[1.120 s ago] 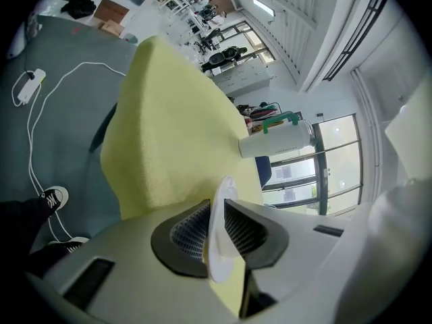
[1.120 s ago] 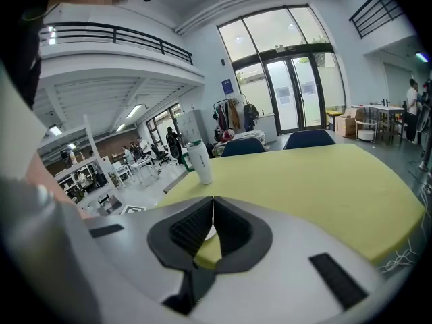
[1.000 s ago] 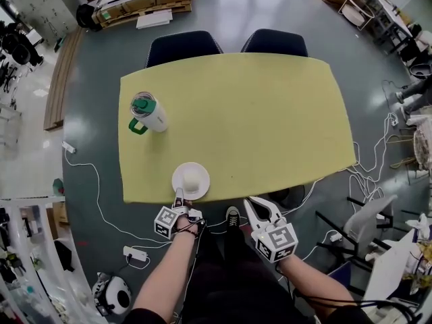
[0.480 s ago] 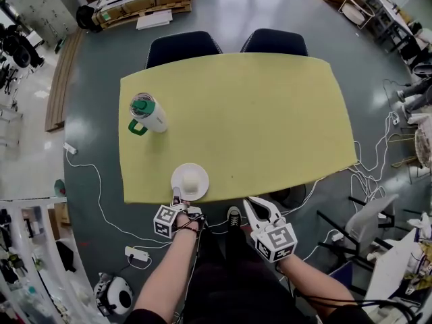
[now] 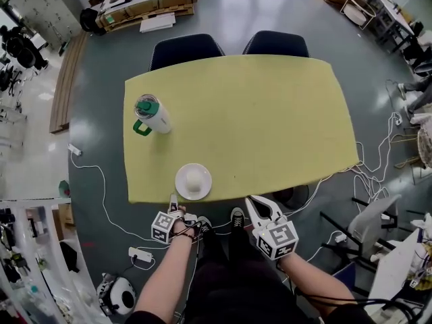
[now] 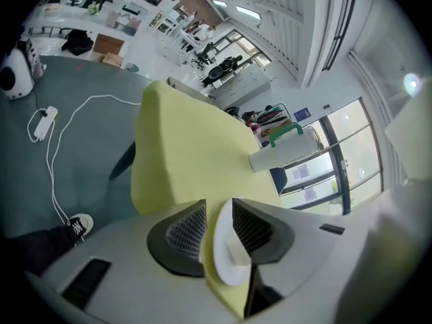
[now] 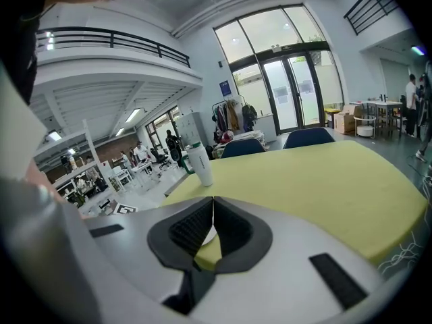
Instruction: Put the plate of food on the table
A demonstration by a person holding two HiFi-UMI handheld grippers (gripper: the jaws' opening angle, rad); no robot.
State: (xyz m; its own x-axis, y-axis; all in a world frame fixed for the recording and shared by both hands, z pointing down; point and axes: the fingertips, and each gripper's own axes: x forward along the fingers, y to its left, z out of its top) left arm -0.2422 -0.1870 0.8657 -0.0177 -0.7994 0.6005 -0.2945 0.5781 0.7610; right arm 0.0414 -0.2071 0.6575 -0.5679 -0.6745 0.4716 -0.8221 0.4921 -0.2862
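The white plate [image 5: 183, 189] with a pale lump of food [image 5: 194, 179] rests on the yellow table [image 5: 270, 113], close to its near edge. My left gripper [image 5: 173, 202] hangs just off that edge, its tips a little short of the plate's rim. In the left gripper view its jaws [image 6: 218, 204] stand apart after just opening, then easing in slightly, and the plate [image 6: 226, 265] shows through the gap untouched. My right gripper [image 5: 254, 205] hovers off the table edge to the right, its fingertips [image 7: 213, 201] closed together on nothing.
A white tumbler with a green lid and handle [image 5: 152, 113] stands at the table's left. Two dark chairs [image 5: 185, 46] [image 5: 275, 42] sit at the far side. White cables and a power strip [image 5: 138, 254] lie on the floor around my feet.
My left gripper has let go of the plate's rim and drawn back off the table edge toward me. The plate stays put on the table. The right gripper has not moved.
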